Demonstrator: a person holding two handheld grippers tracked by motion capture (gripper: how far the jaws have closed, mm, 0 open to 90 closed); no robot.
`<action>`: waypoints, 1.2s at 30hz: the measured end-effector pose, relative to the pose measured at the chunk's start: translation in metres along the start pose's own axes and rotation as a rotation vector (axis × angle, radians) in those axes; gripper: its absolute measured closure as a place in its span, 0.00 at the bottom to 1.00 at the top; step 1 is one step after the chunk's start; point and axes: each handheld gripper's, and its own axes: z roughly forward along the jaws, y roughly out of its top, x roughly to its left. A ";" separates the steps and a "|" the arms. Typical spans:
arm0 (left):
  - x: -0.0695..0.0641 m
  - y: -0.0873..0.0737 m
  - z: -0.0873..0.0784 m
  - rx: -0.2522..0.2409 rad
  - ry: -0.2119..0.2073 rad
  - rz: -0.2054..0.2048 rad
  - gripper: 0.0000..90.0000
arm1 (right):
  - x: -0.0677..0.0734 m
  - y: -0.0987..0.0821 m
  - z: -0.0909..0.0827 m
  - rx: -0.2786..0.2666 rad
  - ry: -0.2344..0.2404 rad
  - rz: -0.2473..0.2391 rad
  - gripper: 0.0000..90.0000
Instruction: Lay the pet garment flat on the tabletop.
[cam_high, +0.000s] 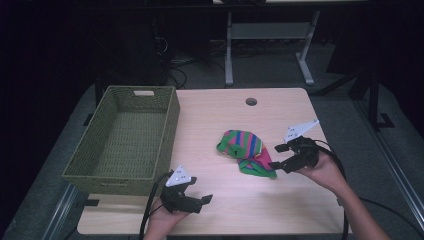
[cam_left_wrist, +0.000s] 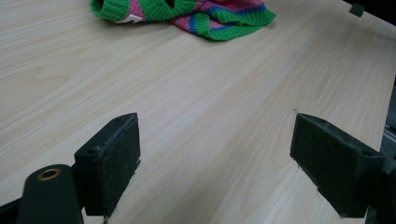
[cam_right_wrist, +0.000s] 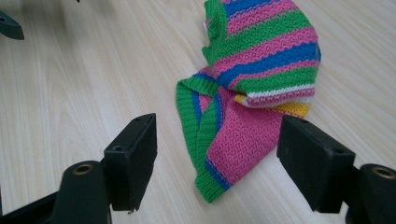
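The woven green basket (cam_high: 125, 137) at the left of the pale wood surface (cam_high: 220, 210) has nothing in it. A striped knit garment (cam_high: 245, 150) lies crumpled mid-surface, just beside the right claw (cam_high: 278, 156), jaws wide, gripping nothing. The left claw (cam_high: 197, 197), equally spread and unladen, hovers near the front edge; the surrounding room is dark.

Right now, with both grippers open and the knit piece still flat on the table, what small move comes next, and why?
Probably ease the right gripper forward and down onto the striped knit garment. Its jaws are open, and the near pink-and-green edge lies just ahead between them. The left gripper faces bare table, farther from the cloth. The wicker basket stands empty at the table's left.
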 end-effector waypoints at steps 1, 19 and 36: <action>0.000 0.000 0.000 0.000 0.000 0.000 0.17 | 0.000 0.002 0.001 -0.001 0.002 -0.003 0.31; 0.002 0.000 -0.001 0.003 -0.004 0.001 0.17 | -0.011 0.031 0.017 0.049 0.007 -0.023 0.31; 0.001 0.000 -0.001 0.002 -0.008 0.004 0.17 | -0.018 0.050 0.043 0.088 0.017 -0.047 0.31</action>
